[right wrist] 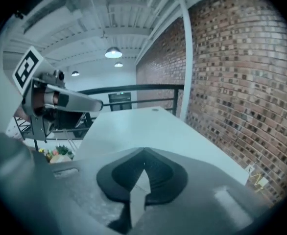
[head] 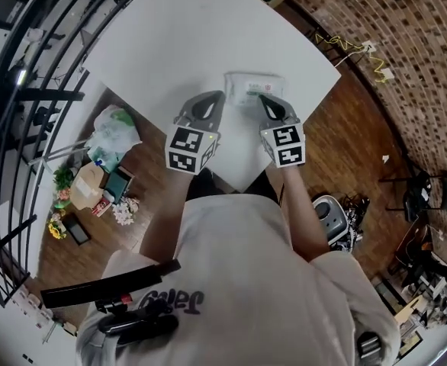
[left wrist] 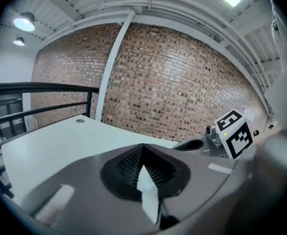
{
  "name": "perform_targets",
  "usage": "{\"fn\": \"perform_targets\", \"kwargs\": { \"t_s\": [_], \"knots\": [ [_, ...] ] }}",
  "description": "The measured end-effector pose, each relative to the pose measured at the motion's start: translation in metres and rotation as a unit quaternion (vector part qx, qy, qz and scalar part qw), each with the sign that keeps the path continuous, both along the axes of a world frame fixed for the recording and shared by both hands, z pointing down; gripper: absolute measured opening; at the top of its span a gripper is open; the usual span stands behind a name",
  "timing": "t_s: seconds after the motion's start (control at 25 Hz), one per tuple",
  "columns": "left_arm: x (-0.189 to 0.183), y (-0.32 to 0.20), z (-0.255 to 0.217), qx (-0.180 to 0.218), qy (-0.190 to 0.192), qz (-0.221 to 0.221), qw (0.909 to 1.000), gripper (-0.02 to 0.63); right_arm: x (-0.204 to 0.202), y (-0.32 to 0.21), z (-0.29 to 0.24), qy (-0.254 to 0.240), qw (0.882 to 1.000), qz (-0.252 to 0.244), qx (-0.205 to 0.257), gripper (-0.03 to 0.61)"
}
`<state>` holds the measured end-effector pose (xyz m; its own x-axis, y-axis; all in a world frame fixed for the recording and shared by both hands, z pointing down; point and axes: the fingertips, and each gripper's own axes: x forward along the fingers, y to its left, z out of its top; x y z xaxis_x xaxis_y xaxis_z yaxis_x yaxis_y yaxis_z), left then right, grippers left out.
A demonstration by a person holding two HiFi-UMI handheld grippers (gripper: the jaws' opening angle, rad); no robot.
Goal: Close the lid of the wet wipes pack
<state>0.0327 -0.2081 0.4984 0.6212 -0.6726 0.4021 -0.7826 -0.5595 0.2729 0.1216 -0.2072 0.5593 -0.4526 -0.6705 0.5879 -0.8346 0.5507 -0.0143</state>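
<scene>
The wet wipes pack, white with pale green print, lies flat on the white table just ahead of both grippers. Whether its lid is up or down cannot be told. My left gripper hovers beside the pack's left edge, jaws together and holding nothing. My right gripper has its tip over the pack's near edge, also shut and empty. In the left gripper view the shut jaws point over bare table, with the right gripper at the side. The right gripper view shows its own shut jaws and the left gripper; the pack is hidden in both.
The table's near corner ends close to the person's body. On the wooden floor to the left lie bags, boxes and flowers. A black railing runs along the left, a brick wall stands at the right, and a chair sits lower right.
</scene>
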Motion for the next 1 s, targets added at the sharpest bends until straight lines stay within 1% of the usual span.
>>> {"fn": "perform_targets", "kwargs": {
  "t_s": [0.08, 0.16, 0.28, 0.32, 0.4, 0.56, 0.68, 0.76, 0.84, 0.92, 1.0],
  "knots": [
    [-0.004, 0.012, -0.025, 0.023, 0.013, 0.020, 0.9994, 0.015, -0.006, 0.010, -0.037, -0.037, 0.998, 0.019, 0.044, -0.014],
    [-0.010, 0.024, -0.053, 0.058, 0.024, 0.036, 0.9974, 0.015, -0.016, 0.022, -0.074, -0.063, 0.993, 0.039, 0.089, -0.014],
    [-0.021, 0.039, -0.097, 0.131, 0.044, 0.043, 0.9895, 0.015, -0.028, 0.044, -0.120, -0.074, 0.984, 0.061, 0.149, -0.013],
    [-0.024, 0.044, -0.108, 0.148, 0.051, 0.038, 0.9869, 0.015, -0.031, 0.054, -0.132, -0.075, 0.982, 0.063, 0.164, -0.013],
    [-0.028, 0.056, -0.122, 0.167, 0.057, 0.030, 0.9839, 0.015, -0.032, 0.074, -0.152, -0.083, 0.976, 0.073, 0.188, -0.013],
    [-0.019, 0.081, -0.134, 0.186, 0.059, 0.027, 0.9803, 0.015, -0.018, 0.098, -0.184, -0.097, 0.964, 0.091, 0.229, -0.013],
    [-0.008, 0.098, -0.133, 0.186, 0.056, 0.014, 0.9808, 0.015, -0.007, 0.109, -0.195, -0.108, 0.959, 0.082, 0.247, -0.012],
    [-0.003, 0.108, -0.130, 0.185, 0.046, -0.002, 0.9816, 0.015, -0.004, 0.119, -0.197, -0.121, 0.957, 0.072, 0.253, -0.013],
    [0.006, 0.118, -0.130, 0.184, 0.038, -0.024, 0.9819, 0.016, 0.003, 0.133, -0.196, -0.120, 0.958, 0.060, 0.252, -0.012],
    [0.029, 0.135, -0.130, 0.180, 0.031, -0.041, 0.9823, 0.016, 0.023, 0.154, -0.189, -0.088, 0.965, 0.057, 0.240, -0.013],
    [0.060, 0.162, -0.125, 0.175, 0.018, -0.046, 0.9833, 0.016, 0.053, 0.183, -0.177, -0.059, 0.971, 0.066, 0.224, -0.012]
  ]
}}
